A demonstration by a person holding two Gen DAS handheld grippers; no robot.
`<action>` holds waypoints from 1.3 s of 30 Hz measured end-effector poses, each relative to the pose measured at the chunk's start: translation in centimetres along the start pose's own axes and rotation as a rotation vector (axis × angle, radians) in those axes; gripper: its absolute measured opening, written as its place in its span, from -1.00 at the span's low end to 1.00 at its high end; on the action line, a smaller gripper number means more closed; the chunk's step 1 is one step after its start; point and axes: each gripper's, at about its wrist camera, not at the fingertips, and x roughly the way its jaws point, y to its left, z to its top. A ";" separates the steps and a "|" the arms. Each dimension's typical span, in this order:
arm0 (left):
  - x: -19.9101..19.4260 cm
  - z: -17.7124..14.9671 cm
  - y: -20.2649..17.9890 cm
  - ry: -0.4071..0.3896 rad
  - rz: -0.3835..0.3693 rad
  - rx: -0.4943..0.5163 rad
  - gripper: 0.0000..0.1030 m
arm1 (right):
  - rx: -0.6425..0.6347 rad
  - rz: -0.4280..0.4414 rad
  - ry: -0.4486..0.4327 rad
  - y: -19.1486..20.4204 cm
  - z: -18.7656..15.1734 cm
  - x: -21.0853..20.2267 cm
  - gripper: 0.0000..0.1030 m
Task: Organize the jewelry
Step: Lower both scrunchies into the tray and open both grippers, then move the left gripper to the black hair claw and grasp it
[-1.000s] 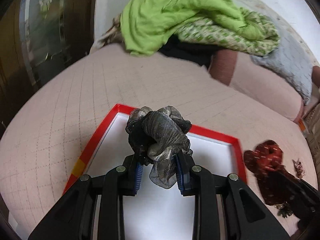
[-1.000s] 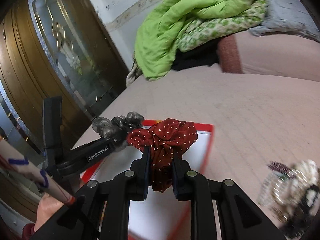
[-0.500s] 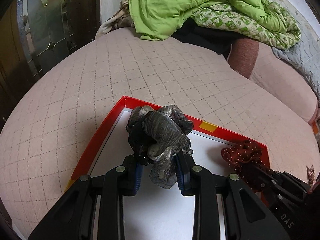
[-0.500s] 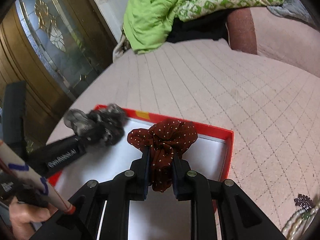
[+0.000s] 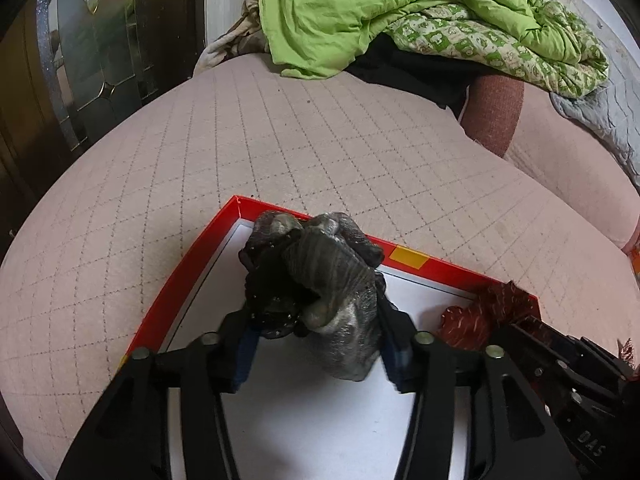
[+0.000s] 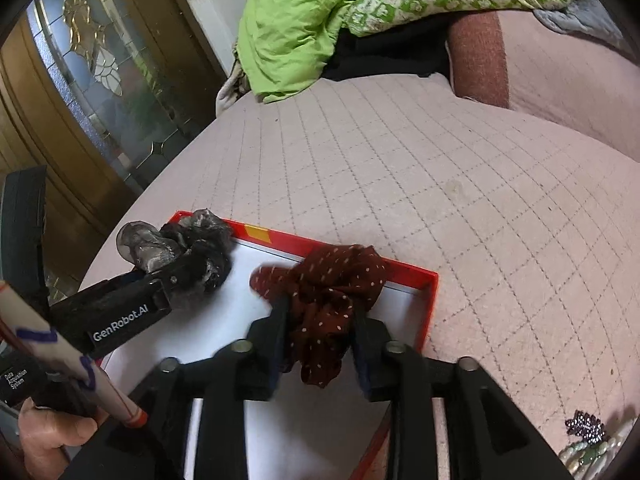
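A red-rimmed tray [image 5: 188, 276] with a white floor lies on the pink quilted bed; it also shows in the right wrist view [image 6: 428, 312]. My left gripper [image 5: 316, 340] has its jaws spread wide around a grey-black scrunchie [image 5: 320, 288] low over the tray's far left corner; this scrunchie also shows in the right wrist view [image 6: 180, 248]. My right gripper [image 6: 320, 340] has its jaws spread around a dark red dotted scrunchie [image 6: 332, 284] at the tray's far right; this one also shows in the left wrist view [image 5: 492, 308].
A green blanket pile [image 5: 400, 12] and a rust pillow [image 5: 496, 108] lie at the bed's far end. A wood and glass door [image 6: 80, 80] stands left. A dark brooch [image 6: 586, 430] and beads [image 6: 588, 452] lie on the bed, right of the tray.
Both grippers came down into the tray with their scrunchies. Both pairs of jaws have spread wider, and the scrunchies sit looser between them.
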 end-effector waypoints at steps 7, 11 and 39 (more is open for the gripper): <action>-1.8 0.3 0.4 -0.057 -0.058 -0.050 0.15 | 0.006 0.028 -0.054 0.5 0.3 -2.1 0.19; -3.0 0.3 0.0 -0.102 -0.082 -0.062 0.25 | 0.024 0.056 -0.091 0.4 0.5 -3.7 0.20; -8.6 -1.7 -3.6 -0.301 -0.104 -0.060 0.28 | 0.077 0.125 -0.275 -3.0 -3.4 -14.0 0.24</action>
